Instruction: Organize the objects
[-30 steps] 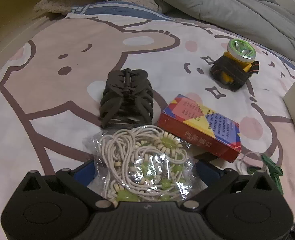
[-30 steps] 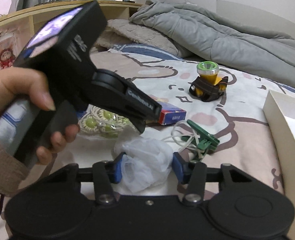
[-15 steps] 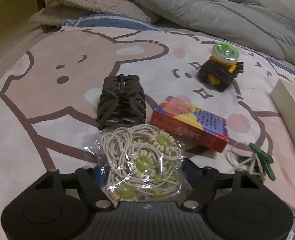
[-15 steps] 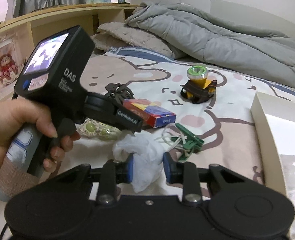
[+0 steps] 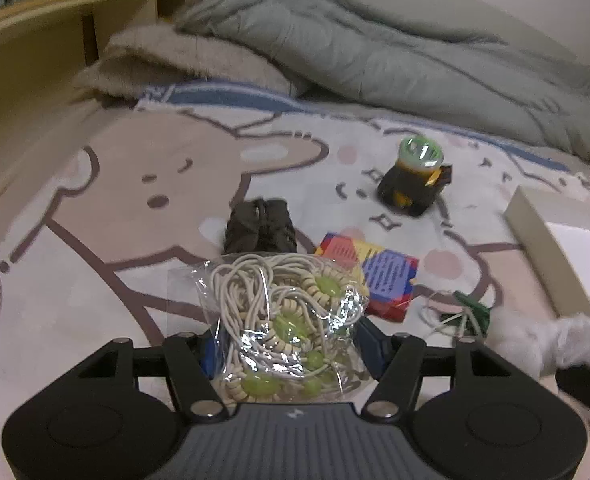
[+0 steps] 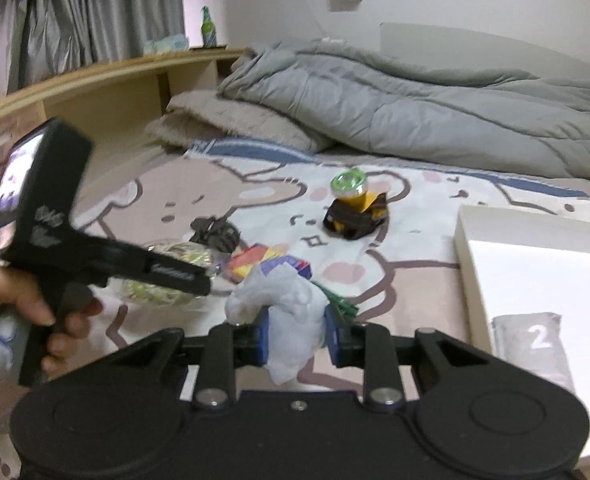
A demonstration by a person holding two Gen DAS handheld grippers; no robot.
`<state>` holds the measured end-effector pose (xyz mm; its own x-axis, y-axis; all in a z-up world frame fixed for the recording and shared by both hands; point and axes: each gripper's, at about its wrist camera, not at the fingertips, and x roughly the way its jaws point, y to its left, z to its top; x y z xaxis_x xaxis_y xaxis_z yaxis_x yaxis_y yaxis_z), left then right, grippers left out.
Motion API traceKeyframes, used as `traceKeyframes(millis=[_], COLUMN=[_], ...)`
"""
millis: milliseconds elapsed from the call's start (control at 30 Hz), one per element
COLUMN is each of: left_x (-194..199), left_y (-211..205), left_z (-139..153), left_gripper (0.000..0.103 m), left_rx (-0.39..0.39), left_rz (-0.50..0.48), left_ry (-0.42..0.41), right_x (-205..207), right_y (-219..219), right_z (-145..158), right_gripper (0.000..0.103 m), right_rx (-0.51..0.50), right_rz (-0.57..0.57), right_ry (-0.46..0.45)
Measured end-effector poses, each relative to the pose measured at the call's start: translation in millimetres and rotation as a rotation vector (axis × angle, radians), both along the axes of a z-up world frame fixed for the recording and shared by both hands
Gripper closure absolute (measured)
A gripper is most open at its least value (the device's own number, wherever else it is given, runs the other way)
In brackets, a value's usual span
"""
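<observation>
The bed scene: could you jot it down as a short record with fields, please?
left gripper: shut on clear plastic bag of cream cord and green beads
right gripper: shut on crumpled white plastic bag
lying on cartoon bedsheet: dark claw hair clip, colourful card box, yellow headlamp, green clothes peg
at right: white open box

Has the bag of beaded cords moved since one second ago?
Yes. The bag of beaded cords, shut in the left gripper, now hangs lifted off the bedsheet.
</observation>
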<state>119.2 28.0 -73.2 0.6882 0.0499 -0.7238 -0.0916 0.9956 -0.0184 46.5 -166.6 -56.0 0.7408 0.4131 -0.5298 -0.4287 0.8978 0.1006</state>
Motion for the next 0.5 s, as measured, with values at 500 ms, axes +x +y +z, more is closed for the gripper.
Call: traceKeyframes(millis=[500], left_x=[-60.7], left_y=[-13.3], left_z=[51.1], left_gripper=[0.038], left_rx=[-0.021], left_rz=[-0.05], left_ry=[-0.138], right_x=[-13.3], right_y=[-42.1], right_z=[42.4], right_gripper=[0.075], right_rx=[0.104], right_rz=[-0.128], right_ry=[-0.054])
